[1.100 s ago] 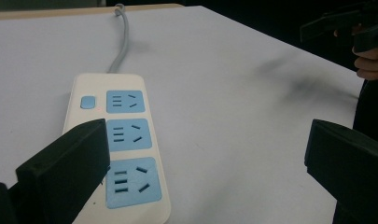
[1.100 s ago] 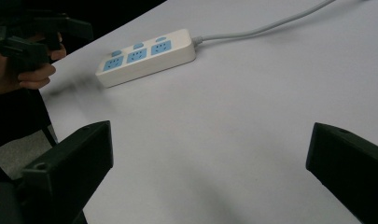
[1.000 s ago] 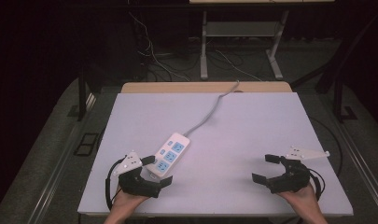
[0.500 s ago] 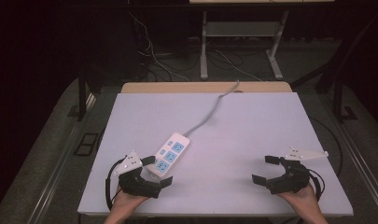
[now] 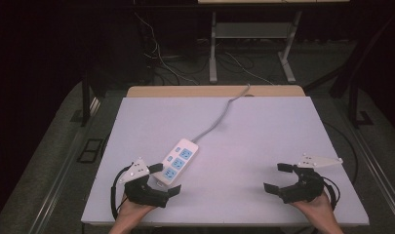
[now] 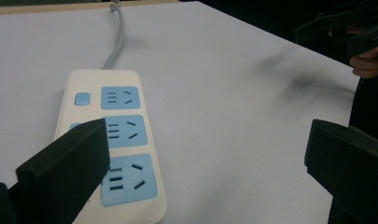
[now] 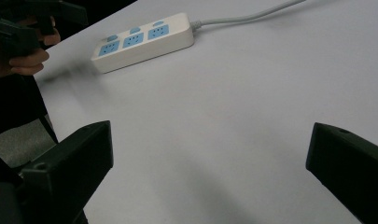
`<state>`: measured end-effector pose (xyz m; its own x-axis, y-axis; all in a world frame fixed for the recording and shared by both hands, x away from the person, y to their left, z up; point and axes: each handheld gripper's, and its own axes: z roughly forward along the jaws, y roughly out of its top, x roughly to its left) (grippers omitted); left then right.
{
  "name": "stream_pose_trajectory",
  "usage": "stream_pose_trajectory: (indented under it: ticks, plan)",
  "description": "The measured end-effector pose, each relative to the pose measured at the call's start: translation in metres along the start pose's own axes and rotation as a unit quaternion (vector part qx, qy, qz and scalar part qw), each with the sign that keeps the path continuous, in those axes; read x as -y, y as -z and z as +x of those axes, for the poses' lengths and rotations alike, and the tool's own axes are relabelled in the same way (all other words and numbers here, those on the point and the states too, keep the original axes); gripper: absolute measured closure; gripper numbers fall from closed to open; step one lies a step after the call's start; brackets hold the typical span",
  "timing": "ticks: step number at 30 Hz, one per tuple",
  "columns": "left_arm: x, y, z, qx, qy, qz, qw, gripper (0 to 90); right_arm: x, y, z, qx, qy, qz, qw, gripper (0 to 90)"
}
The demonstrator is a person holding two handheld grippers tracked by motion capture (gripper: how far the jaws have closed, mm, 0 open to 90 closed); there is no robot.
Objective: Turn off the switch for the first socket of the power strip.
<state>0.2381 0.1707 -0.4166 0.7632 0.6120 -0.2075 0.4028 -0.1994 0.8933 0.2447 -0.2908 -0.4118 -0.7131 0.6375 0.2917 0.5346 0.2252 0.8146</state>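
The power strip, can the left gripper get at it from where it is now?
Probably yes. The left gripper is open right at the near end of the power strip, with bare table around it and nothing in between.

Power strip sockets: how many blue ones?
3, in a row along the power strip: far socket beside the switch, middle socket, near socket by the left claw. None looks hidden.

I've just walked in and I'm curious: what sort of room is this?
Probably a lab or test room. A bare white table carries just a power strip, a person holds a gripper in each hand, and loose cables lie on the dark floor behind.
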Motion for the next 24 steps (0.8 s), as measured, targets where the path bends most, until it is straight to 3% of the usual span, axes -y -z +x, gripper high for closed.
stream_pose_trajectory:
  ticks: [13, 24]
  plan:
    - [-0.006, 0.005, 0.0, -0.009, 0.004, 0.005, 0.9999, 0.0, 0.001, -0.001, 0.0, 0.002, 0.001, 0.004, 1.0, 0.4]
    - [-0.016, 0.009, 0.005, -0.01, 0.008, 0.022, 0.9997, 0.0, 0.002, -0.001, -0.003, 0.005, -0.002, 0.006, 1.0, 0.4]
